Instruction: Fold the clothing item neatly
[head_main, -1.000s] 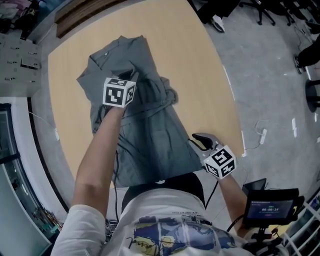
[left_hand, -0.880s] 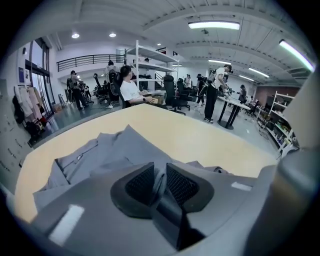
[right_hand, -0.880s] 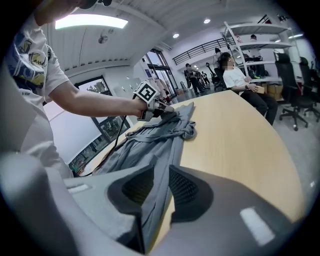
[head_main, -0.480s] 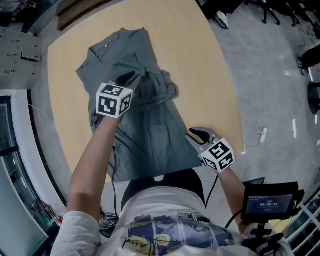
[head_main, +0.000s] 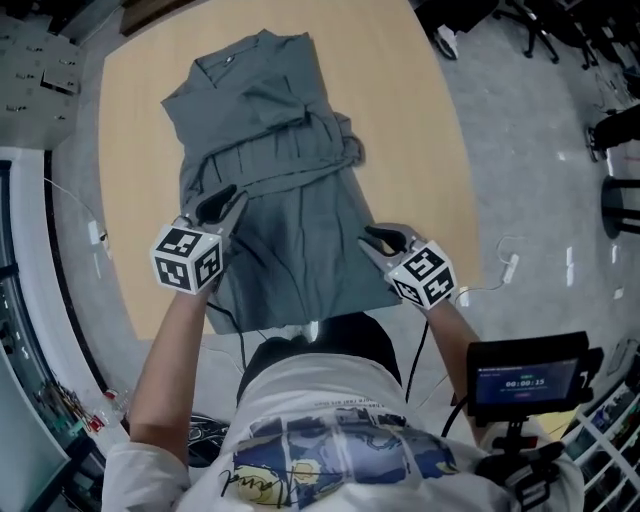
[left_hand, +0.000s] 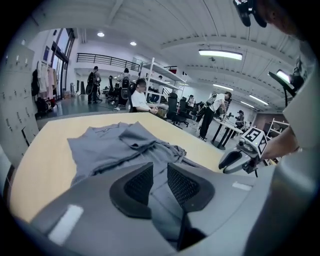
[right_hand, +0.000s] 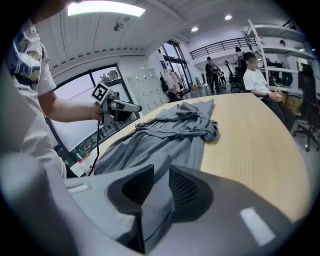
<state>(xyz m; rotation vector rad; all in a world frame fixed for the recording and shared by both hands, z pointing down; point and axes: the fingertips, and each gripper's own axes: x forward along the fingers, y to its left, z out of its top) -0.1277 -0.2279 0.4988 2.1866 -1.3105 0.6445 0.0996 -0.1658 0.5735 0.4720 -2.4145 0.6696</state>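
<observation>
A grey garment (head_main: 290, 200) lies spread on the tan table (head_main: 400, 100), collar at the far end, with a bunched band across its middle. My left gripper (head_main: 222, 203) is at the garment's near left edge. In the left gripper view (left_hand: 160, 176) its jaws stand a little apart and cloth (left_hand: 115, 145) shows in the gap, with no clamping visible. My right gripper (head_main: 378, 240) is at the near right corner. In the right gripper view (right_hand: 161, 185) it is shut on the hem (right_hand: 165, 137), which runs down between its pads.
The near hem hangs over the table edge against the person's body. A stand with a small screen (head_main: 525, 378) is at my right, and a cable (head_main: 510, 265) lies on the floor. Office chairs (head_main: 470, 20) and seated people (left_hand: 140, 100) are beyond the table.
My left gripper has come back from the garment's middle to its near left edge, leaving the bunched cloth lying there. The right gripper has shifted slightly forward with the hem.
</observation>
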